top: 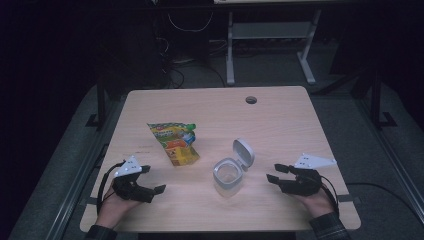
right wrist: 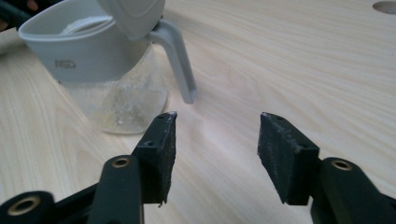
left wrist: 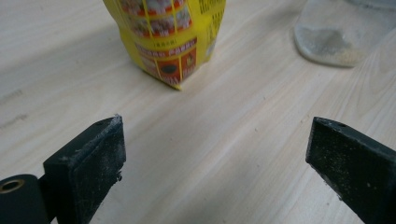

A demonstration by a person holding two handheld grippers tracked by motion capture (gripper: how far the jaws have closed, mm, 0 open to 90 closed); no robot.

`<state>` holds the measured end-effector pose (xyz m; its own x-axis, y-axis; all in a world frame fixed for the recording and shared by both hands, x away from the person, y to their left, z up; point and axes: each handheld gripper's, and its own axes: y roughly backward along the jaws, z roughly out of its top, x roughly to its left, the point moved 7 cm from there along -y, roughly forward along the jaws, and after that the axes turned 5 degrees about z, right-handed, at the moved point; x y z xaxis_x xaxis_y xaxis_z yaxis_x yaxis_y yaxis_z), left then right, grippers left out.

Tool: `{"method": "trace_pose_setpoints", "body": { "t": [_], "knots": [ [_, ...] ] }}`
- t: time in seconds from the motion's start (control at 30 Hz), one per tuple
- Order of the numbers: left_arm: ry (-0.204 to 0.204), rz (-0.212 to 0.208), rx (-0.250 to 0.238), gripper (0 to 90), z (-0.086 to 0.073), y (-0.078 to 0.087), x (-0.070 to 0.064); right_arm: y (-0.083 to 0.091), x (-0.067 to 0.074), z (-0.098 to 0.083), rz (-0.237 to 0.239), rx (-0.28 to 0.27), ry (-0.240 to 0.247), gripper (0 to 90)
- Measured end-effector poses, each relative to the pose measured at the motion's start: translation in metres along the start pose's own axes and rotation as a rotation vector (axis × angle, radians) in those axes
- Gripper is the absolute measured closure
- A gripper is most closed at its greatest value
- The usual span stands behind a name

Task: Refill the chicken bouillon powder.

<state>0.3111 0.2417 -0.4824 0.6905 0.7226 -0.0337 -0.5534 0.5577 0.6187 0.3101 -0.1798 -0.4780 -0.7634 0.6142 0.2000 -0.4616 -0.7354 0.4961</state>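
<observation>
A clear jar with a grey rim and a flip lid standing open [top: 230, 172] sits on the wooden table [top: 280, 125], right of centre. A yellow and green snack pouch [top: 175, 142] lies flat to its left. My left gripper [top: 152, 179] rests at the table's front left, open, with nothing between its jaws; its own view has the pouch [left wrist: 168, 37] and the jar's base [left wrist: 334, 39] ahead. My right gripper [top: 275, 172] is at the front right, jaws apart and empty, pointing at the jar [right wrist: 107, 70] close by.
A round cable hole [top: 251, 100] is near the table's far edge. Dark floor, desk legs [top: 230, 50] and cables lie beyond the table. A bare stretch of wood separates the two grippers.
</observation>
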Motion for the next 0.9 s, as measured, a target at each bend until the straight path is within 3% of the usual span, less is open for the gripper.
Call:
{"method": "trace_pose_setpoints", "body": {
  "t": [0.1, 0.33, 0.63, 0.9],
  "knots": [
    [-0.004, 0.002, -0.024, 4.5, 0.007, 0.004, 0.003, 0.0, 0.002, -0.004, 0.007, 0.007, -0.005, 43.1],
    [-0.019, -0.037, -0.068, 5.2, 0.024, 0.01, 0.009, -0.001, 0.005, -0.005, 0.008, 0.01, -0.002, 40.4],
    [-0.021, -0.044, -0.128, 5.1, 0.051, 0.013, 0.028, -0.001, 0.005, -0.005, 0.01, 0.01, 0.001, 40.1],
    [-0.047, -0.083, -0.156, 5.1, 0.077, 0.007, 0.042, -0.003, 0.005, -0.005, 0.011, 0.014, 0.003, 40.1]
  ]
}}
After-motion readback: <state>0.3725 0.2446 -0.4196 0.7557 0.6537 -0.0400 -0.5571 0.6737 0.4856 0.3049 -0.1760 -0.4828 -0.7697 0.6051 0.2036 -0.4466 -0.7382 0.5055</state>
